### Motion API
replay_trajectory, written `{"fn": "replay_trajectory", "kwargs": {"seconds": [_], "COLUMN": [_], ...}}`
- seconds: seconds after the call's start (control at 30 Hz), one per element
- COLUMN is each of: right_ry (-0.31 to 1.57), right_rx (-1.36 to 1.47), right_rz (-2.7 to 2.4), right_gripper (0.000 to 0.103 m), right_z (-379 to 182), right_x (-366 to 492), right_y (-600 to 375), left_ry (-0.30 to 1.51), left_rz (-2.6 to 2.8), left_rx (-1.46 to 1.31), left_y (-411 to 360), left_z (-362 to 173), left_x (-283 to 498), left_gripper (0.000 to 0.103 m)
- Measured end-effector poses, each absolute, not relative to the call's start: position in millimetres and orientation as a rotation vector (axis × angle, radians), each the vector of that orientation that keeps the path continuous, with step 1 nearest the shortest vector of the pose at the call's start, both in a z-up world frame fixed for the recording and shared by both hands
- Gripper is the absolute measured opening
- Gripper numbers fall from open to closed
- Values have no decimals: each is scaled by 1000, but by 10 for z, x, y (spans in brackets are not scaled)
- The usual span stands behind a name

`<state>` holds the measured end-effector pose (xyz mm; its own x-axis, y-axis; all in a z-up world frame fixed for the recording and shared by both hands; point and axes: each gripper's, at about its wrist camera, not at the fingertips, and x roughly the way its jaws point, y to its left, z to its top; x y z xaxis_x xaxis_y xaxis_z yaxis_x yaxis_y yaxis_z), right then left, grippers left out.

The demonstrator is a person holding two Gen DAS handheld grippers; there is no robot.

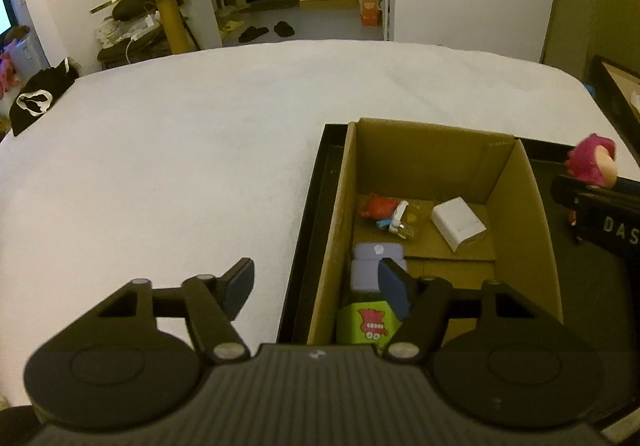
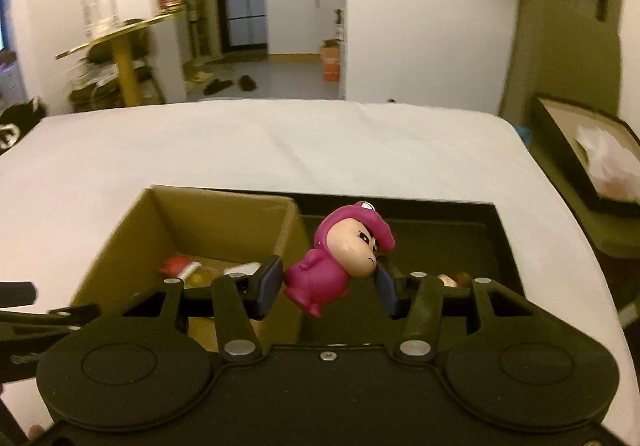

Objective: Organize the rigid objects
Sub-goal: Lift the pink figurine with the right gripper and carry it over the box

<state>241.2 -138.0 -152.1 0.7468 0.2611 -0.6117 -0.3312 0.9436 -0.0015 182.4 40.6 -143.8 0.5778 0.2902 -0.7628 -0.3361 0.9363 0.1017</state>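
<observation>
The right tongs are pinching a pink hooded figurine between their blue pads, one pad pressing on its rump and the other on its face, and are holding it in the air above the black tray, just beside the right wall of the cardboard box, which is sitting in that tray on the white bed. The figurine is lying tilted rather than upright: its long axis is running roughly across the tongs, head up and toward the right pad, feet hanging down toward the lower left, face turned toward the right. The main risk, in my judgement, is slippage, since both contact surfaces are rounded and glossy and the body may pivot or drop out during travel. A second risk is the figurine's dangling feet catching the box wall if it is carried over too low. A third is crowding: the left tongs are standing spread and empty over the box's near left corner, above a purple item and a green carton, so the two tools may collide. A white block and a red toy are already occupying the box floor, leaving limited landing room.
</observation>
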Motion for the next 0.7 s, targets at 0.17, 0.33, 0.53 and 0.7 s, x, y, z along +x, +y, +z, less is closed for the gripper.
{"fn": "replay_trajectory", "kwargs": {"seconds": [0.17,0.33,0.53,0.7], "right_ry": [660,682,751,816], "right_rx": [-144,-174,-210,-197], "right_rz": [396,460,530,551], "right_gripper": [49,49,50,50], "right_z": [-1478,-1434,-1470,-1521], "right_x": [2422,2412,2427,2427], "right_y": [-1213,-1056,-871,-792], "left_ry": [892,912,957,964], "left_rz": [345,346,326,308], "left_rx": [-68,-82,-132,-153], "left_y": [440,496,563,568], "left_z": [-1480,-1534,-1613,-1624], "left_x": [1859,1901,1931,1928], "left_gripper": [45,37,16,10]}}
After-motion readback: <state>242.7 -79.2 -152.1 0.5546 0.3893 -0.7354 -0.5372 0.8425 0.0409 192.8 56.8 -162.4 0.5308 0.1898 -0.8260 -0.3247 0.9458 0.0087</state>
